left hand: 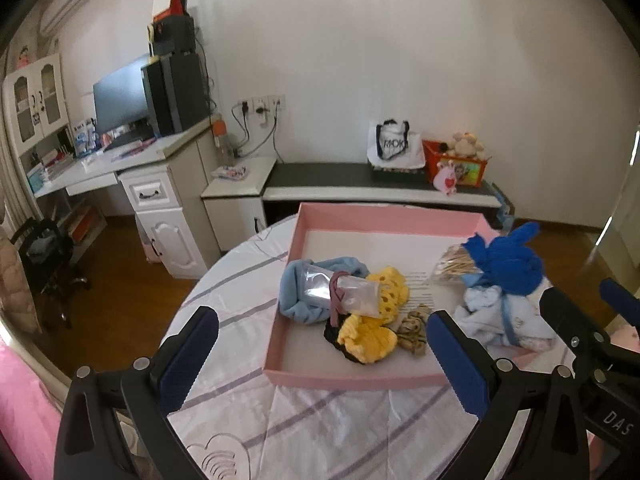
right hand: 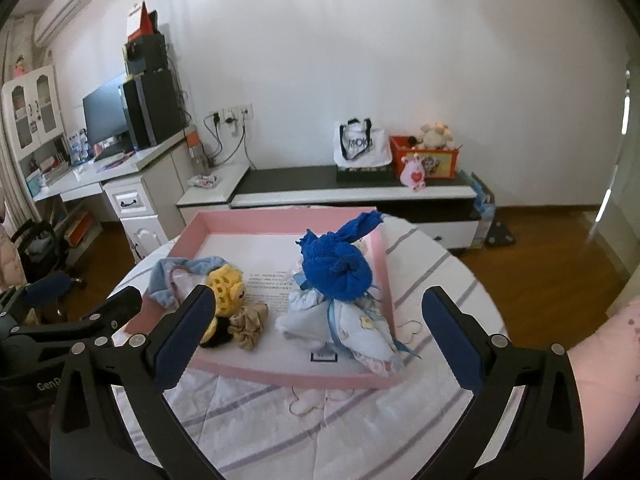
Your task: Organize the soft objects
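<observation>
Blue-padded right hand-held gripper (right hand: 316,332) gapes, angled downward.

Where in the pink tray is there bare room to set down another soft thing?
The far part of the pink tray is bare, behind the light blue cloth and the printed sheet. The near half is crowded: yellow knit pieces left, royal blue cloth right.

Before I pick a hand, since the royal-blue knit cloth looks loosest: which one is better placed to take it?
Probably right: the royal-blue knit cloth lies ahead of the right gripper, jaws open; the left gripper faces the tray's other end.
</observation>
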The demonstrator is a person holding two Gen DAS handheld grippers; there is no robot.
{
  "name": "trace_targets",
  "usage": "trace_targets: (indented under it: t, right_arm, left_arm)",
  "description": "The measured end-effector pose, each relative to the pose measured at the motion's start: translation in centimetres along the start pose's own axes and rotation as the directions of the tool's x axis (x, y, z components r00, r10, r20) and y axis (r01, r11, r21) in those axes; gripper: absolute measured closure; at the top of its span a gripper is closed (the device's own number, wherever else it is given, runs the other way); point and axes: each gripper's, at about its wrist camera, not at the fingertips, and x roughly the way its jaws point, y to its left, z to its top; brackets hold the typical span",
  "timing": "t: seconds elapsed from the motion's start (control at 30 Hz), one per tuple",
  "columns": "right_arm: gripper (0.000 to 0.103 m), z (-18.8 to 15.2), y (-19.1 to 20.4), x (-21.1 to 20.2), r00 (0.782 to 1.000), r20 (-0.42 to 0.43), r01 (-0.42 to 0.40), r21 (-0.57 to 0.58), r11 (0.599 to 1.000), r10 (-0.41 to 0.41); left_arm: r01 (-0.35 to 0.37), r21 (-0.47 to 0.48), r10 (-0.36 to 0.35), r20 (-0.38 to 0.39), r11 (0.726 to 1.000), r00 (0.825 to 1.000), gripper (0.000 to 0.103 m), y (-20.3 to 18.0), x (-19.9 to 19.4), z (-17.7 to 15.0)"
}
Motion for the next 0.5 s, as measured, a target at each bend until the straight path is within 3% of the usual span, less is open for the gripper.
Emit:
trace_targets:
  t: [0.23,0.5]
  right_arm:
    - [0.0,-0.6,0.3,-5.2,0.997,0.073,0.002,-0.012,1.0,-0.001]
    - [0.0,-1.2,0.9,-11.6,0.983,0.185,0.013,-0.033,0.999,-0.007]
  left_arm:
    - [-0.004,-0.011,0.005,0.078,1.0,0.997,0.0,0.0,-5.5,-2.3]
    - [-0.014,-0.02,0.018,0.189,1.0,0.982,0.0,-0.4,-12.6,-5.4]
